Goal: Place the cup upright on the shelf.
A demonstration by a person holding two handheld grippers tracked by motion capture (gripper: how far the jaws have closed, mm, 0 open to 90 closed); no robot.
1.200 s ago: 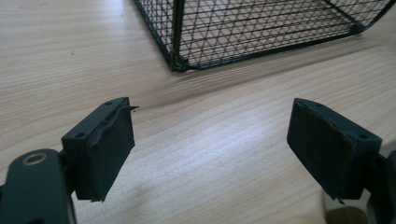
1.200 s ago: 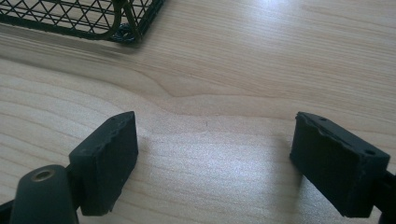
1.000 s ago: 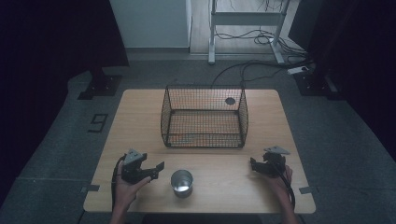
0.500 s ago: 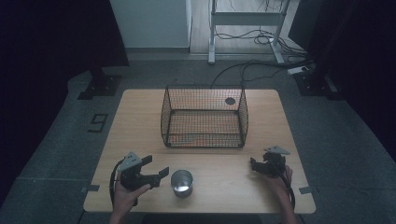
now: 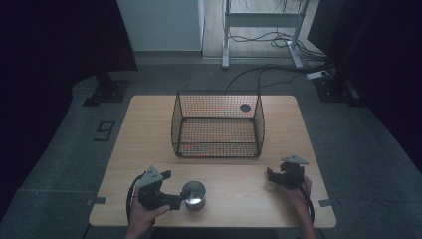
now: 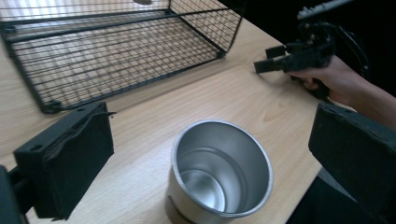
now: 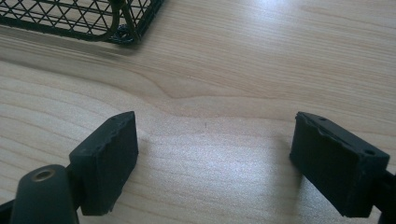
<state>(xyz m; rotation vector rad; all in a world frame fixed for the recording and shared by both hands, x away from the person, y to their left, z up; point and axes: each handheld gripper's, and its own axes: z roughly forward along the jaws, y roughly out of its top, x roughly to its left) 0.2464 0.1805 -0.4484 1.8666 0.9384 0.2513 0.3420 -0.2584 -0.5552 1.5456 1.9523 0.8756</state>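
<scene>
Dim grey flooring surrounded the pale wooden counter (image 5: 149,129), which sat in the middle of the high view. A black wire basket (image 5: 217,124) stood on the counter's far half, at frame centre. Below it, near the lower edge and left of centre, a steel cup (image 5: 193,195) stood upright and open-mouthed. The left gripper (image 5: 171,191) lay just left of the cup; its jaws had just been opening and stood wide apart, the cup between them in the left gripper view with neither pad touching it. At lower right, well apart from the cup, the right gripper (image 5: 272,177) rested with jaws spread over bare wood.
</scene>
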